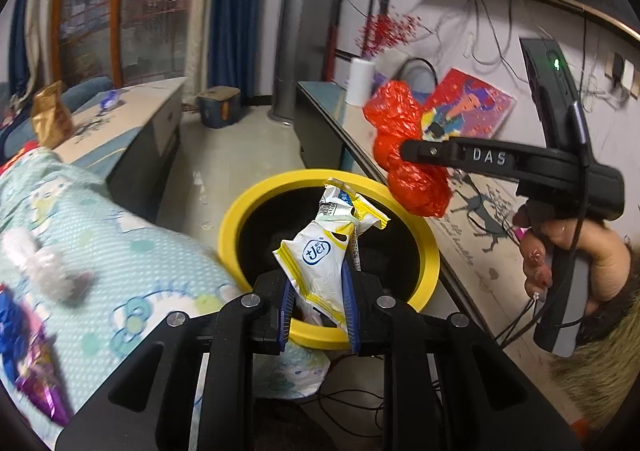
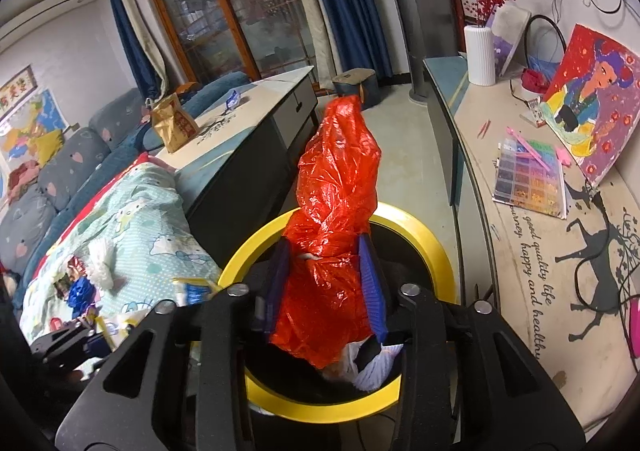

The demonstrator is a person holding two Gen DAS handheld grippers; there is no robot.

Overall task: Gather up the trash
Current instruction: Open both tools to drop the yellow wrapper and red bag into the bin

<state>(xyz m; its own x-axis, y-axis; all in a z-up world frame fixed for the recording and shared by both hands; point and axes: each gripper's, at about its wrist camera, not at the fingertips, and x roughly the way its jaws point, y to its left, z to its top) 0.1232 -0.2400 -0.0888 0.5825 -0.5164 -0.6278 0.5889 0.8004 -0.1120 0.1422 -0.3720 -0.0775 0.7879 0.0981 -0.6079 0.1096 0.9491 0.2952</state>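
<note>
While the left hand-held gripper [image 1: 318, 291] hangs low at frame centre, it pinches a white-and-yellow wrapper [image 1: 320, 251] right above the yellow-rimmed bin [image 1: 240, 211]; the right hand-held gripper [image 1: 404, 151] shows at right, carrying the red plastic bag [image 1: 400, 147]. Over to the right wrist view: jaws clamped on that red plastic bag [image 2: 336, 211] above the bin [image 2: 424, 235]. Danger: light plastic could flutter past the rim when dropped.

A crinkled red plastic bag [image 2: 336, 211] is glowing above a yellow-rimmed black bin [image 2: 420, 227], beside a white-and-yellow wrapper [image 1: 320, 259] (blue logo) and mint cartoon-print bedding [image 1: 100, 235].
</note>
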